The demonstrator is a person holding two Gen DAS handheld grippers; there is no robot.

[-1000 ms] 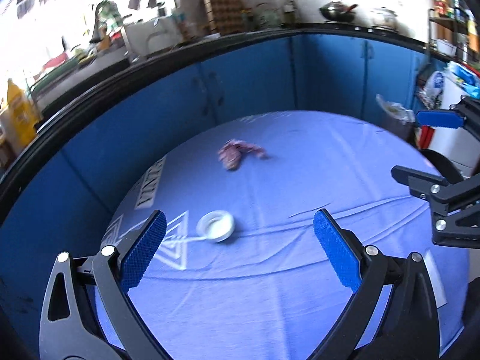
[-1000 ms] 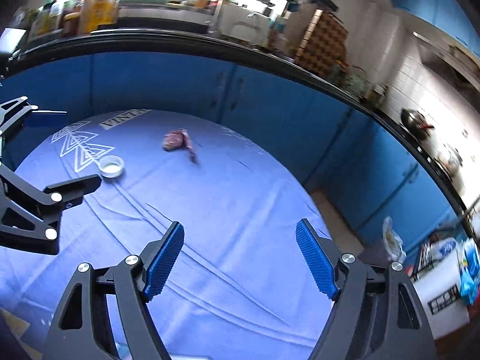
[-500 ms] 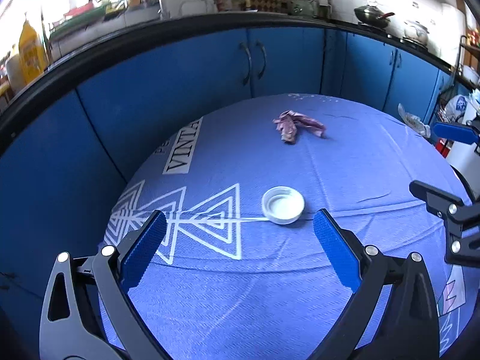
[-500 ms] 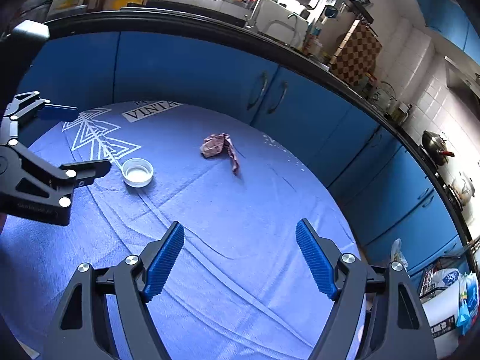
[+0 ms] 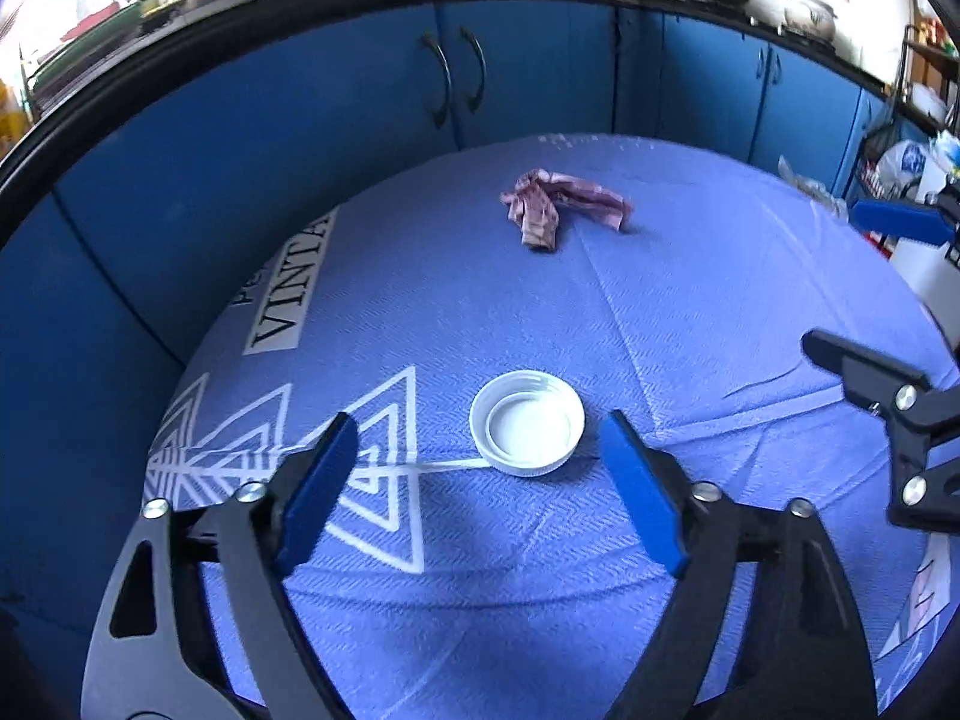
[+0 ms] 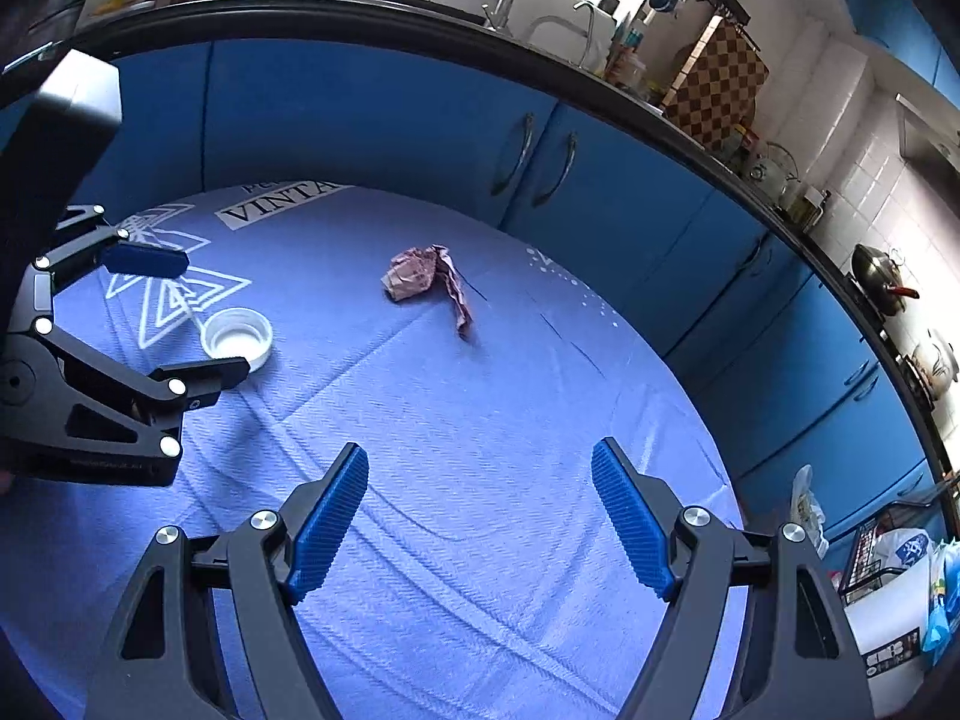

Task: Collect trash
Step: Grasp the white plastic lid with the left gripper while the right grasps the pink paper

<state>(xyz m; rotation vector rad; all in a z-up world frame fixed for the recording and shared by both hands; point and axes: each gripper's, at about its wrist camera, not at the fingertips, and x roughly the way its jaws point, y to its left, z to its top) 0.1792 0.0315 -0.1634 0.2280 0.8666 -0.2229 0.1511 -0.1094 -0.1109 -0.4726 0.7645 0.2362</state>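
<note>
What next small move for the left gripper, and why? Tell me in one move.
Probably ease the left gripper forward and down until its blue pads bracket the white cap, then close. Its jaws have just been closing but nothing is between them yet; the cap lies open side up on the blue cloth, just beyond the fingertips. The crumpled wrapper lies farther off.

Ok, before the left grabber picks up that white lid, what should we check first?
1. White lid lined up ahead of the left gripper: ok.
2. Jaws wide enough: ok, they have just been closing but stand wider than the lid, nothing between them.
3. Pads touching the lid: not ok, not yet.
4. Right gripper out of the way: ok, open and empty.
5. Crumpled wrapper clear of the lid: ok.
6. Trash bin ready: cannot tell.
</note>
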